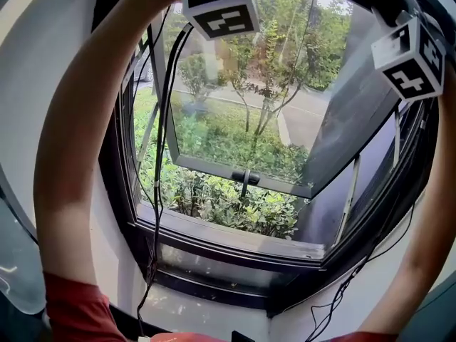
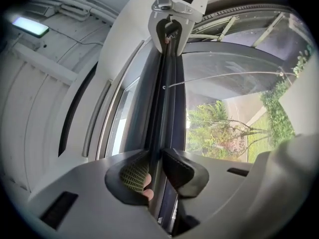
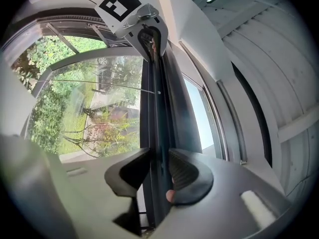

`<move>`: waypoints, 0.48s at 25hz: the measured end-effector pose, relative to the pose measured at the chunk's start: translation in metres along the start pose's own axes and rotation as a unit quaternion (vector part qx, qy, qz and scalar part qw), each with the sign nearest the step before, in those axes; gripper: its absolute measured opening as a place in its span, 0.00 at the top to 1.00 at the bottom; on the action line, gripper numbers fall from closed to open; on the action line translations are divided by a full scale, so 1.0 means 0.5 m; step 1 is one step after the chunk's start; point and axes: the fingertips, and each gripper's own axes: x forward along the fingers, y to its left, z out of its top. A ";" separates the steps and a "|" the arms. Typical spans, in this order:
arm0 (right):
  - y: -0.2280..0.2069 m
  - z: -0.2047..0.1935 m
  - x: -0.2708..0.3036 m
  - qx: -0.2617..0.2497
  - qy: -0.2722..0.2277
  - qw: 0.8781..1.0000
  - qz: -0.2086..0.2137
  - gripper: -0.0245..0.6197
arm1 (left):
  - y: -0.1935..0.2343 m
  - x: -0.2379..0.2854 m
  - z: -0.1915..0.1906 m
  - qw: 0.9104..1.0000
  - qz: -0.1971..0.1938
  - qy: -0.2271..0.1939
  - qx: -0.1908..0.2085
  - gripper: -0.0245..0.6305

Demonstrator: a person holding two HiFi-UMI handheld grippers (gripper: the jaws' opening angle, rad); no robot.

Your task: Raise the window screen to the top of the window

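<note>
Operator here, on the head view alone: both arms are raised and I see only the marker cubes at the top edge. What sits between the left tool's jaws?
Observer: The left tool straddles a dark bar, likely the screen's pull bar. Its jaws stand apart around it, not clamped.
Operator: And the right tool?
Observer: The right tool straddles the same bar at its other end, jaws likewise apart.
Operator: What lies on the room side of the bar?
Observer: White ceiling panels with a lit lamp.
</note>
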 end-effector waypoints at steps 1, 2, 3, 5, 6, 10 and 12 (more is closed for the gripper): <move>0.003 0.000 -0.002 0.001 -0.001 1.000 0.001 0.77 | 0.005 -0.004 0.002 1.000 0.006 -0.007 -0.008 0.84; 0.006 0.000 -0.003 0.003 -0.002 1.000 0.002 0.77 | 0.008 -0.009 0.003 1.000 0.011 -0.013 -0.014 0.84; 0.010 -0.001 -0.006 0.006 -0.004 1.000 0.002 0.76 | 0.010 -0.015 0.004 1.000 0.013 -0.017 -0.020 0.83; 0.019 -0.002 -0.015 0.016 -0.010 1.000 0.001 0.75 | 0.007 -0.029 0.005 0.999 0.011 -0.022 -0.036 0.83; 0.025 -0.002 -0.021 0.022 -0.014 1.000 0.001 0.75 | 0.003 -0.038 0.004 0.999 0.009 -0.024 -0.046 0.82; 0.056 -0.001 -0.042 0.045 -0.031 0.999 0.005 0.75 | -0.028 -0.079 0.001 0.995 0.005 -0.038 -0.087 0.82; 0.078 -0.006 -0.046 0.056 -0.032 0.998 0.012 0.75 | -0.056 -0.093 -0.004 0.995 -0.005 -0.038 -0.097 0.82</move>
